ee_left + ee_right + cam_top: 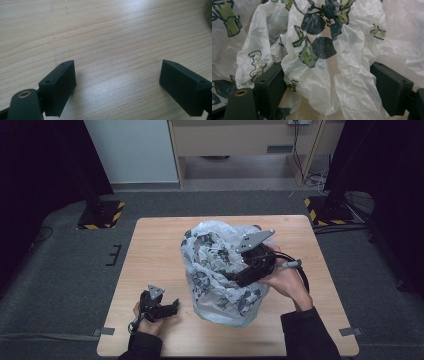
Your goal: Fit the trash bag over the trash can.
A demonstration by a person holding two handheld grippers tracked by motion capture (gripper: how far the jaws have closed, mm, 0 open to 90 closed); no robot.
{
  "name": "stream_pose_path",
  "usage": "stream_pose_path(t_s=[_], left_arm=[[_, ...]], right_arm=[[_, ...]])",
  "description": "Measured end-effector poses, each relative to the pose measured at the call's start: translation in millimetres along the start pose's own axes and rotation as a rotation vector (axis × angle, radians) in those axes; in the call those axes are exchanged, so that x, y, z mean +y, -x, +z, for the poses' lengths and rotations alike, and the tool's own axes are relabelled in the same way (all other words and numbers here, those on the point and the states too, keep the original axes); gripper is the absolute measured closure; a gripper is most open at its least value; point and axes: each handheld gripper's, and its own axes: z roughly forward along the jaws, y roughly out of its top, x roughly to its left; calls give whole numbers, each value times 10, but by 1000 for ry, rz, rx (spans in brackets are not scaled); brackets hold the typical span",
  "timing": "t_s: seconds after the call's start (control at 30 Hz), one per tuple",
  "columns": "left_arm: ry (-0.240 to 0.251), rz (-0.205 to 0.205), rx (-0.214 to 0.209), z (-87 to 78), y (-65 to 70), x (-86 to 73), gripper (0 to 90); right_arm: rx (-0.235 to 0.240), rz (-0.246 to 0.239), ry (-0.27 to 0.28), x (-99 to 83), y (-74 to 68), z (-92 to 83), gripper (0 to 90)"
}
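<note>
Right gripper (328, 87) jaws wide around plastic bag (322, 50), left gripper (117, 85) jaws wide, empty

A light wooden table (150, 270) stands on grey carpet; a crumpled white plastic bag (215, 265) with dark leaf prints sits right of centre.

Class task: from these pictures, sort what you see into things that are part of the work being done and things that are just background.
In use:
plastic bag, crumpled, printed with leaves
right gripper, open, jaws either side of a fold
left gripper, open over bare wood
table

Background:
striped stand bases
wooden cabinet
</note>
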Motion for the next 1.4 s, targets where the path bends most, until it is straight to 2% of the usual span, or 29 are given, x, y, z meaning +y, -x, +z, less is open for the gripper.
stream_pose_path(t_s=[0.07,0.27,0.37,0.47,0.57,0.67,0.87,0.97,1.03,1.13,1.4], left_arm=[[-1,1,-1,0,0,0,130],[-1,1,-1,0,0,0,130],[0,1,0,1,0,0,130],[0,1,0,1,0,0,130],[0,2,0,1,0,0,130],[0,1,0,1,1,0,129],[-3,3,-1,1,0,2,125],[-3,3,-2,1,0,2,124],[-4,4,-2,2,0,2,123],[-3,4,-2,2,1,2,123],[-3,4,-1,2,1,2,123]], right_arm=[[-15,-19,55,-22,-11,-24,178],[-72,-11,211,-50,-1,-151,147],[-74,10,294,-20,3,-268,137],[-68,16,354,29,-14,-374,128],[-74,12,405,105,-40,-430,127],[-107,8,443,239,-65,-443,125],[-133,17,479,548,-79,-338,123],[-118,31,457,584,-69,-211,120],[-126,22,405,561,-56,-91,119],[-118,28,355,504,-34,51,119],[-100,47,180,401,22,309,120]])
